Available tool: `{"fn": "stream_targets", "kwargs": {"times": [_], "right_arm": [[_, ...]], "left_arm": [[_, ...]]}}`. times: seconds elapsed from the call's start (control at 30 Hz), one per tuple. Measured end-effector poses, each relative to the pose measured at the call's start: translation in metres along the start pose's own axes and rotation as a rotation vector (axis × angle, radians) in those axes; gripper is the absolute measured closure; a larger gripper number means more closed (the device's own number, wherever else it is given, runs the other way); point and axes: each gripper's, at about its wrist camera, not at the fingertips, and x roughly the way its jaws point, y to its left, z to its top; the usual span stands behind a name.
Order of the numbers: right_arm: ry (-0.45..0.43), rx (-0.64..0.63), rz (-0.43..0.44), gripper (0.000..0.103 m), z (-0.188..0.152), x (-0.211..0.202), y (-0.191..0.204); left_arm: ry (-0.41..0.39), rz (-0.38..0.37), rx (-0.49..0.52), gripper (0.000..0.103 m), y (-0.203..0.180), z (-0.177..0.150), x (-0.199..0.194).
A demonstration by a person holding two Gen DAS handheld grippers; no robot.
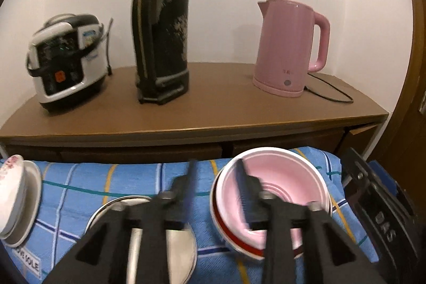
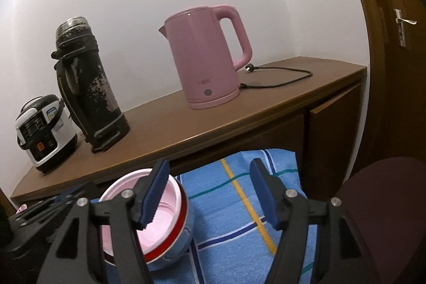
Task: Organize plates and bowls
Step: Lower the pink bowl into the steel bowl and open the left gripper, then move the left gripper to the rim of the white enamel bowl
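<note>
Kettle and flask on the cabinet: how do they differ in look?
The kettle is pink, squat and clean-looking; the flask is black, taller, narrower and visibly worn. The kettle has a looping handle on its right and a cord trailing off; the flask has a metal cap. Both stand upright on the cabinet.

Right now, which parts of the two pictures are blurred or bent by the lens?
Left wrist view: the left gripper is smeared by motion and the cabinet top bows. Right wrist view: sharper, but the door frame curves and the corners go dark.
</note>
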Motion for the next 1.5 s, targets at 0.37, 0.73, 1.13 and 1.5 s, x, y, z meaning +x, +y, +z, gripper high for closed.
{"fn": "stream_targets", "kwargs": {"times": [0.37,0.73,1.13,1.5], "right_arm": [[-0.035,-0.03,-0.028,0.03,-0.003,-0.003,0.003],[-0.053,-0.016,-0.056,0.028,-0.007,-0.014,0.002],[-0.099,-0.039,-0.073,0.028,-0.015,-0.037,0.008],[-0.096,-0.047,-0.084,0.028,-0.021,-0.045,0.01]], "left_arm": [[-0.067,0.057,0.016,0.044,0.011,-0.016,-0.021],[-0.096,0.075,0.02,0.044,0.025,-0.026,-0.034],[-0.109,0.087,0.038,0.044,0.028,-0.037,-0.042],[-0.102,0.083,0.049,0.044,0.031,-0.045,-0.045]]}}
